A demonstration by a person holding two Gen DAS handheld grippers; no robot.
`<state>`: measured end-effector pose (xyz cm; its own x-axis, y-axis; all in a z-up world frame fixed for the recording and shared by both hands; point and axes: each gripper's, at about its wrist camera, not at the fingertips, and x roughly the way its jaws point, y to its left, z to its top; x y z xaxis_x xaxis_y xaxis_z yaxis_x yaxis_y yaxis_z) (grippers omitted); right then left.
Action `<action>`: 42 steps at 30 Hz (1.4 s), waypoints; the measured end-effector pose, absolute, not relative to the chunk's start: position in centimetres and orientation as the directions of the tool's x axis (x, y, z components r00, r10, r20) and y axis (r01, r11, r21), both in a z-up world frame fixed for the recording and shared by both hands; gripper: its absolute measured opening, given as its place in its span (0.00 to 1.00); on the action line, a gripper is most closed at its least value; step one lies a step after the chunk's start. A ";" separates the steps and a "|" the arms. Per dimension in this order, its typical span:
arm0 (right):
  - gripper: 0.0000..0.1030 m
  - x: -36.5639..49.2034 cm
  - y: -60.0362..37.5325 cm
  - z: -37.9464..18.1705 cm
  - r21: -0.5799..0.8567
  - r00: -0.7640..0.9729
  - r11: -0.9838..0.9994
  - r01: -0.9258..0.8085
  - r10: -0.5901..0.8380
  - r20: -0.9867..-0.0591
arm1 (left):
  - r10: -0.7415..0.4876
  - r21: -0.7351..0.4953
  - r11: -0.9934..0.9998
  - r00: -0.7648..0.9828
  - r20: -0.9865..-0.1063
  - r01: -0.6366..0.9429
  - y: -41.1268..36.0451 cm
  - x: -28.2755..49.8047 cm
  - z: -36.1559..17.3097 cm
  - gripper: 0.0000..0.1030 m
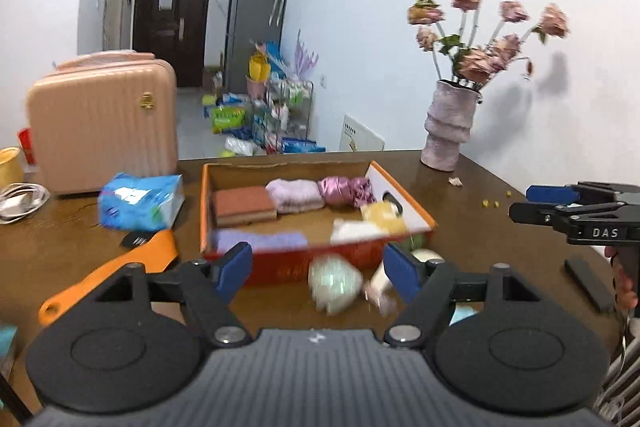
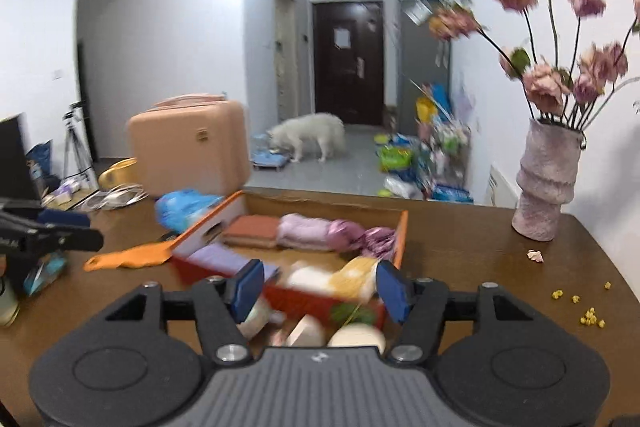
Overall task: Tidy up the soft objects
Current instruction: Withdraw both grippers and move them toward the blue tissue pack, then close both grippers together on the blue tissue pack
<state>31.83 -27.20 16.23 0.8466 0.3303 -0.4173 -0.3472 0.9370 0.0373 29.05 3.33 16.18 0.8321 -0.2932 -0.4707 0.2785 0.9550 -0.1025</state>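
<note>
An orange cardboard box (image 1: 400, 191) sits on the brown table (image 1: 500, 247). Along its far wall lie a folded rust-red cloth (image 1: 243, 205), a rolled pale-pink towel (image 1: 295, 196) and a shiny pink satin bundle (image 1: 347, 190); a lilac towel (image 1: 260, 240) and yellow and white soft pieces fill the near side. Blurred pale soft objects (image 1: 334, 283) lie on the table before the box. The left hand-held gripper (image 1: 318, 269) and right hand-held gripper (image 2: 318, 291) are both spread wide, holding nothing.

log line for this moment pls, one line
left hand-held gripper open, empty | right hand-held gripper open, empty | orange box part filled | loose soft items in front
</note>
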 end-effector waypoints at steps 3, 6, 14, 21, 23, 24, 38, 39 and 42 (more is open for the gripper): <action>0.68 25.7 -26.3 14.5 0.035 0.852 0.923 -0.383 0.368 -0.373 | -0.319 -0.125 0.947 0.838 -0.443 0.295 4.1 23.9 14.0 0.83; 0.78 20.6 -25.4 12.2 0.012 0.865 0.927 -0.375 0.355 -0.353 | -0.313 -0.163 0.950 0.833 -0.456 0.267 5.0 19.1 10.9 0.83; 0.78 12.4 -25.6 4.8 0.144 0.831 0.938 -0.316 0.347 -0.436 | -0.246 -0.249 0.959 0.838 -0.487 0.137 6.7 11.2 5.4 0.87; 0.78 12.3 -25.5 4.1 0.135 0.831 0.947 -0.292 0.320 -0.455 | -0.271 -0.278 0.950 0.815 -0.513 0.141 7.1 12.5 4.3 0.88; 0.78 12.9 -25.4 4.2 0.147 0.828 0.945 -0.293 0.328 -0.455 | -0.290 -0.288 0.945 0.805 -0.518 0.154 6.9 13.2 4.1 0.88; 0.78 13.2 -25.3 4.0 0.150 0.823 0.943 -0.299 0.334 -0.460 | -0.292 -0.284 0.946 0.801 -0.524 0.159 6.7 13.8 4.0 0.88; 0.70 20.6 -14.7 1.4 0.150 0.720 0.887 -0.437 0.445 -0.532 | -0.178 -0.162 0.981 0.830 -0.528 0.107 7.6 23.7 4.7 0.87; 0.70 21.1 -14.1 1.2 0.147 0.714 0.879 -0.454 0.457 -0.531 | -0.178 -0.159 0.981 0.829 -0.531 0.109 7.7 24.3 4.6 0.87; 0.68 22.6 -13.2 0.7 0.075 0.735 0.899 -0.431 0.398 -0.549 | -0.195 -0.160 0.979 0.817 -0.543 0.128 7.5 26.4 4.0 0.87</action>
